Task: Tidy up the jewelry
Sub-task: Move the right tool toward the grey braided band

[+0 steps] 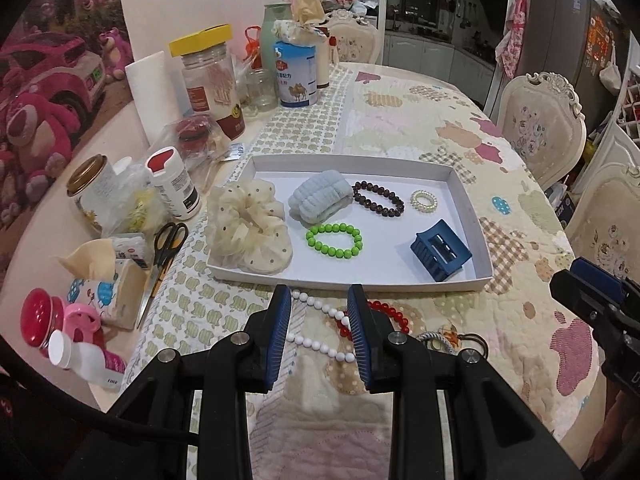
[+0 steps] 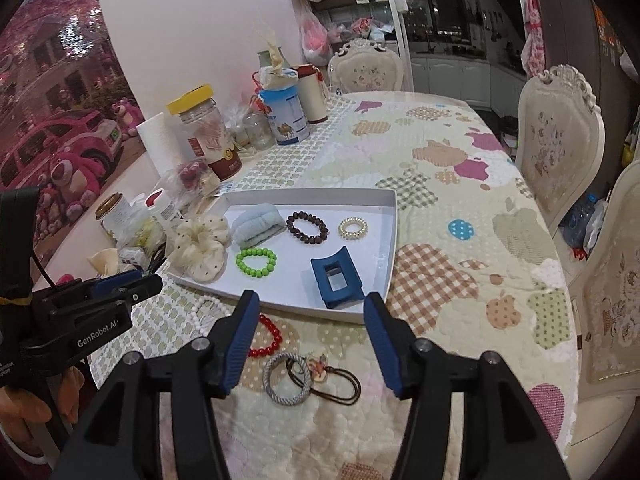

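Observation:
A white tray (image 1: pixel 472 216) on the quilted table holds a cream scrunchie (image 1: pixel 248 228), a light blue band (image 1: pixel 320 196), a brown bead bracelet (image 1: pixel 378 199), a pearl coil tie (image 1: pixel 424 200), a green bead bracelet (image 1: pixel 334 240) and a blue claw clip (image 1: pixel 438 250). In front of the tray lie a white bead string (image 1: pixel 320 344), a red bead bracelet (image 2: pixel 272 336), a grey rope tie (image 2: pixel 286 378) and a brown cord tie (image 2: pixel 340 390). My left gripper (image 1: pixel 319 294) hangs open above the white beads. My right gripper (image 2: pixel 312 298) stands open and empty above the ties.
Jars, bottles, a paper roll (image 1: pixel 150 96), scissors (image 1: pixel 170 240) and a tissue pack (image 1: pixel 120 292) crowd the table's left side. Ornate chairs (image 1: pixel 540 128) stand along the right edge. Bare quilt spreads to the right of the tray.

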A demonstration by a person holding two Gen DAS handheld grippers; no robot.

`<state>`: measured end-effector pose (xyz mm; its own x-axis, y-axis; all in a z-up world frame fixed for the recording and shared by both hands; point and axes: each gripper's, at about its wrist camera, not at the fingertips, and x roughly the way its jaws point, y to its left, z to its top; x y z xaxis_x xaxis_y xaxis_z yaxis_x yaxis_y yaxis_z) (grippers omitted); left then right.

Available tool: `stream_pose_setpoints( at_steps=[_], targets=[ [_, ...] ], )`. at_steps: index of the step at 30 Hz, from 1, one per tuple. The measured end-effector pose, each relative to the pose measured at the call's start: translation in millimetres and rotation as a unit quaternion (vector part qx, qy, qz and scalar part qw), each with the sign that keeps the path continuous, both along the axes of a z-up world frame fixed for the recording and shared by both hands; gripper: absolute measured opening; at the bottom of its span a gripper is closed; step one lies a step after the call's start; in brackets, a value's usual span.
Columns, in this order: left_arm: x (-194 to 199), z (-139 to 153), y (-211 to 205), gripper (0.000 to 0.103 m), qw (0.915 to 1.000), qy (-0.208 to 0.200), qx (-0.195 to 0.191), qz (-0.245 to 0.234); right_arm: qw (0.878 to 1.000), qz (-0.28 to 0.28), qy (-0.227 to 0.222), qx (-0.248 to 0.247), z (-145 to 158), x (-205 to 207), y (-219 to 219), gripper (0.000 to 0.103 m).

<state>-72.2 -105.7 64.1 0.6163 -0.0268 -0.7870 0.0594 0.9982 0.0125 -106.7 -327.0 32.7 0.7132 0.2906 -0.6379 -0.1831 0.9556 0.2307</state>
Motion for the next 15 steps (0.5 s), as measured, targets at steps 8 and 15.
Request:
stream_pose_setpoints(
  at_steps=[8, 15],
  targets=[
    [-11.8, 5.5, -3.9, 0.028, 1.0, -0.008, 0.003, 0.003, 1.0, 0.006, -0.005, -0.005, 3.7, -16.0, -1.9, 0.058],
    [-16.3, 4.2, -5.9, 0.028, 1.0, -0.006, 0.004, 0.002, 1.0, 0.013, -0.005, -0.008, 2.5, -23.3, -1.2, 0.058]
  ],
)
